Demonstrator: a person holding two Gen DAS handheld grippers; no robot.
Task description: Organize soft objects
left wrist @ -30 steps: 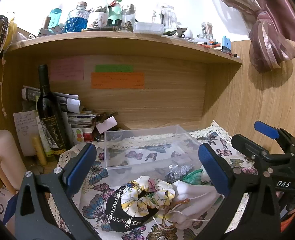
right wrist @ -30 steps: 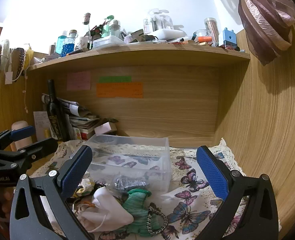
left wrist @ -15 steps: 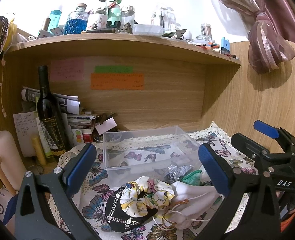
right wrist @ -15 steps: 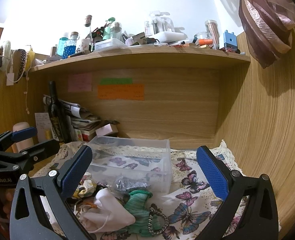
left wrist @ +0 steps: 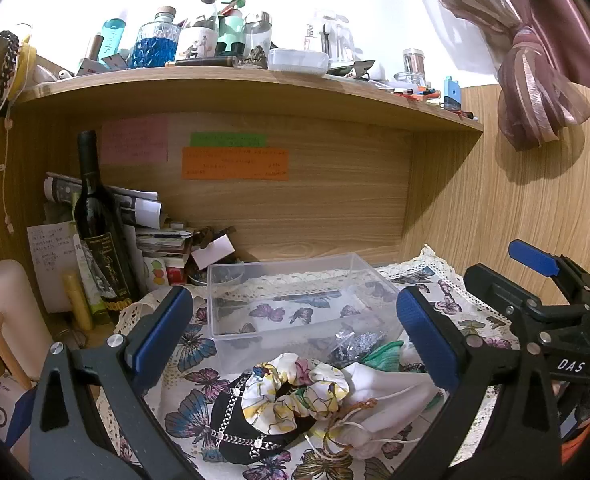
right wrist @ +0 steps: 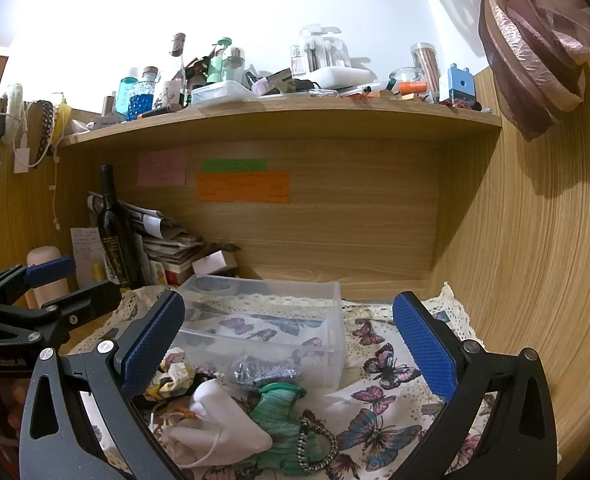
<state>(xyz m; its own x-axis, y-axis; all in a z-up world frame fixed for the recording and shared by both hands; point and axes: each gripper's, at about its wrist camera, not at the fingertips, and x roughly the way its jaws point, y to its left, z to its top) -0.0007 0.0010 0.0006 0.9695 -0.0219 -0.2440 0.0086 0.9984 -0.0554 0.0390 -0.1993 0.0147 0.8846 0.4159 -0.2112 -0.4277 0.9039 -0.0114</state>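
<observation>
Hovering grippers: left gripper and right gripper both hang above the pile, jaws spread wide, holding nothing.
Soft pile: heaped on the butterfly tablecloth, just in front of the clear plastic bin.
Floral scrunchie: lying on a black chain-trimmed pouch, touching the white drawstring pouch.
Green knit piece: beside the white pouch, with a braided hair tie on it.
Silver sequined item: against the bin's front wall.
Bin: holds none of the pile.
Wine bottle: upright, left of the bin.
</observation>
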